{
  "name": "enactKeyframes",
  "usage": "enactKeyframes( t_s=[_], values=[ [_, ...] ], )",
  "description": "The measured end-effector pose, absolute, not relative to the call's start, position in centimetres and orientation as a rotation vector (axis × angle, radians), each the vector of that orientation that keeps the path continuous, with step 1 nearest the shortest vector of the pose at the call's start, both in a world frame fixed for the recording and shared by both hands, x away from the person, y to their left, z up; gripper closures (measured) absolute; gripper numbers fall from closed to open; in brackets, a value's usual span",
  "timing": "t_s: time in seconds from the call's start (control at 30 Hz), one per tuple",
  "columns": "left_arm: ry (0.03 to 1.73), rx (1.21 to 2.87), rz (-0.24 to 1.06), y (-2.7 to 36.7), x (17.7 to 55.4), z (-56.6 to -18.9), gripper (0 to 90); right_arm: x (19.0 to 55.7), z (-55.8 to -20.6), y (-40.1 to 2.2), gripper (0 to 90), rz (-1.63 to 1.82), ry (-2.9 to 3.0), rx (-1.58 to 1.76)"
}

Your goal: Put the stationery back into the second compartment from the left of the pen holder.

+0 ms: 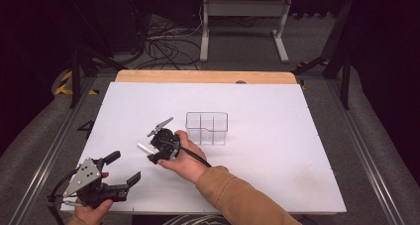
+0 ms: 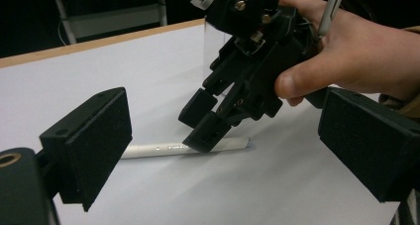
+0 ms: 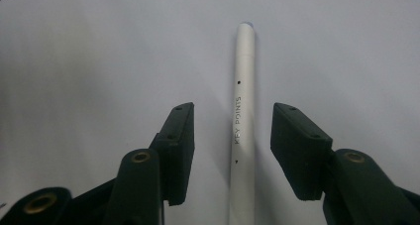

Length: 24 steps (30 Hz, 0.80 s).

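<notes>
White and slim, the plastic pen-like stick (image 3: 243, 111) printed "KEY POINTS" lies flat on the white board (image 1: 297, 150) that covers the bench, left of centre and towards the near edge, well apart from the clear plastic divided box (image 1: 207, 128) at mid-board.

I read my right gripper (image 3: 233, 150) as set directly over the stick. In the right gripper view its jaws stand apart, one on each side of the barrel, neither pad touching it. The stick's long axis runs straight away between the jaws, parallel to their faces, slightly nearer the left-hand pad in that view. The left gripper view shows the same: the right gripper (image 2: 210, 128) tilted nose-down, its lower jaw tip at the stick (image 2: 183, 147), which lies across that view with its tip pointing right.

My left gripper (image 1: 126, 183) rests near the near-left corner of the board, jaws wide apart, holding nothing, the farther of the two.

Judgement: the right hand (image 1: 185, 158) is placed for the pickup. Closing should catch the barrel across its width, provided the jaws are low enough; I cannot confirm their height above the board.
</notes>
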<state>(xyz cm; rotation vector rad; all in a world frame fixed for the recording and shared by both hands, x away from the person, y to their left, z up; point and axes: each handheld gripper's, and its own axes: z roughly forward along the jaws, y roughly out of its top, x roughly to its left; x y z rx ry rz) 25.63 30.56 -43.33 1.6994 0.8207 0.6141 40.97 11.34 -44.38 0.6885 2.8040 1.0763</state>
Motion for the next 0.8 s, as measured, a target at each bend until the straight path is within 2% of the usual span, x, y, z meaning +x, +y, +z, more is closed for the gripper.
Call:
enactKeyframes(
  t_s=[0.5, 0.8],
  values=[
    [0.821, 1.703, 0.607, 30.5, 25.7, -43.5, 7.2, 41.1, -45.4, 12.7, 54.8, 1.054, 2.772, 0.693],
    [0.819, 1.706, 0.611, 30.5, 25.7, -43.5, 7.2, 41.0, -45.7, 13.3, 61.6, 1.039, 2.759, 0.696]
  ],
)
